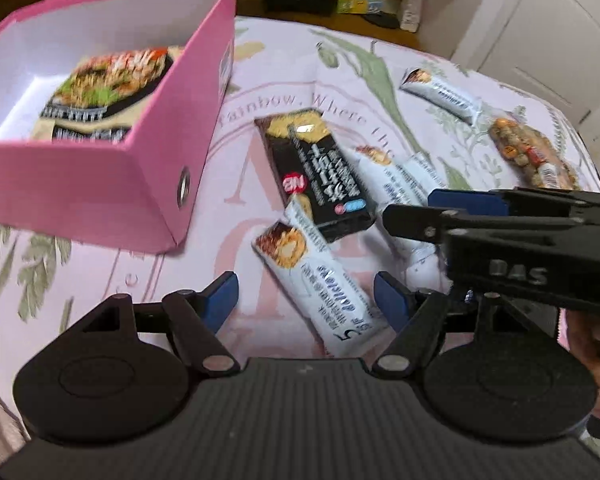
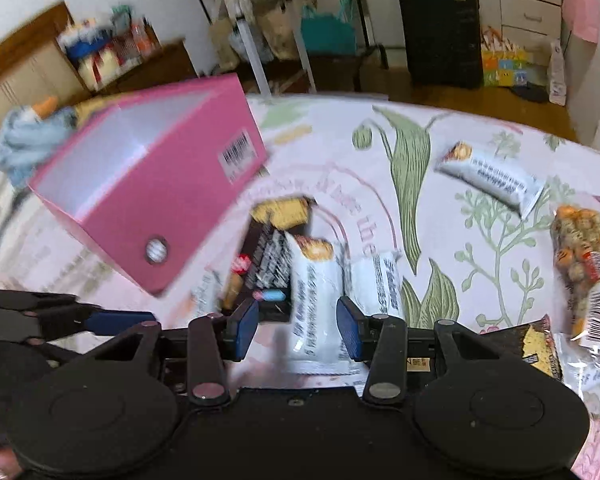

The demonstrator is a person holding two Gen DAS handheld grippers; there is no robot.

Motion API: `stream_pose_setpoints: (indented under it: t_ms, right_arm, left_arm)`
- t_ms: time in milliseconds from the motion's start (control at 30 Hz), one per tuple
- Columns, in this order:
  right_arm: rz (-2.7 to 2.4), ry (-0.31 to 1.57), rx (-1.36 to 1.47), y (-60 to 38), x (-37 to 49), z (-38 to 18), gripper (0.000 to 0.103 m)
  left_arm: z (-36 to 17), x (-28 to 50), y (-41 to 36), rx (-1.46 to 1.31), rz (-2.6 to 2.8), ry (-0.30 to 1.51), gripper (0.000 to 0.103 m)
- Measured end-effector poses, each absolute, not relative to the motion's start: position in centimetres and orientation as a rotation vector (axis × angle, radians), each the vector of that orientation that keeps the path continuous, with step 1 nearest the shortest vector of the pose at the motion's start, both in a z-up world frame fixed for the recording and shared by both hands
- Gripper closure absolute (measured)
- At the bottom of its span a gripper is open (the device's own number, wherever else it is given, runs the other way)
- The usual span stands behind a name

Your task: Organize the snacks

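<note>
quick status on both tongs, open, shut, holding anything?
Left tongs: open, astride a white snack bar, not gripping it.
Right tongs: open, another white bar between the pads, no contact visible.

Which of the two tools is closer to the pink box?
Left. The left tool sits just below the pink box's near corner, over a white snack bar. The right tool is further off, beyond the black snack pack.

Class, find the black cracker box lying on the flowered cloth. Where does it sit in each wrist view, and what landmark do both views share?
Left wrist view: the black cracker box lies centre frame, right of the pink box's near corner.
Right wrist view: the black cracker box is left of centre, blurred, partly under a white snack bar.
Shared landmark: the pink box with its metal eyelet.
</note>
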State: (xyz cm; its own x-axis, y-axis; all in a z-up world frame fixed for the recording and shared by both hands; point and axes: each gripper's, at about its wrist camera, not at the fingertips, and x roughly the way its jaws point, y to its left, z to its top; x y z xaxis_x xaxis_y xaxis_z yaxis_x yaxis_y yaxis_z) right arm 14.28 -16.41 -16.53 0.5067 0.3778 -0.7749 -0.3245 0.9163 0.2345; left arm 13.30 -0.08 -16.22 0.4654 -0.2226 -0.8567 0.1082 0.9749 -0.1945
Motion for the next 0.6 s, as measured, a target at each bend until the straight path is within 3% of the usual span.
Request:
stream_pose_setpoints:
  t_ms: [67, 100, 133, 233, 600]
  right_arm:
    - [0.418, 0.964, 0.017, -15.8, 14.4, -17.2, 0.055]
    - [0.417, 0.954, -0.015, -15.4, 14.1, -17.3, 0.057]
    - [0.412, 0.947, -0.053, -15.1, 13.9, -17.2, 0.071]
    - [0.384, 0.94, -0.123, -14.8, 13.1, -16.7, 0.074]
    - [0.326, 0.925, 0.031, -16.2, 9.3, -13.8, 0.075]
  left_arm:
    - [-16.7, 13.2, 0.1, -0.136, -0.213, 1.076, 0.044]
    - [-16.9, 13.1, 0.2, -0.14, -0.228, 1.088, 0.063]
    - [-17.0, 13.2, 0.2, -0.143, -0.241, 1.098, 0.067]
    - [-16.5, 13.0, 0.7, -0.149, -0.264, 1.104, 0.069]
    - [-14.3, 10.6, 2.3, -0.069, -0.303, 1.128, 0.069]
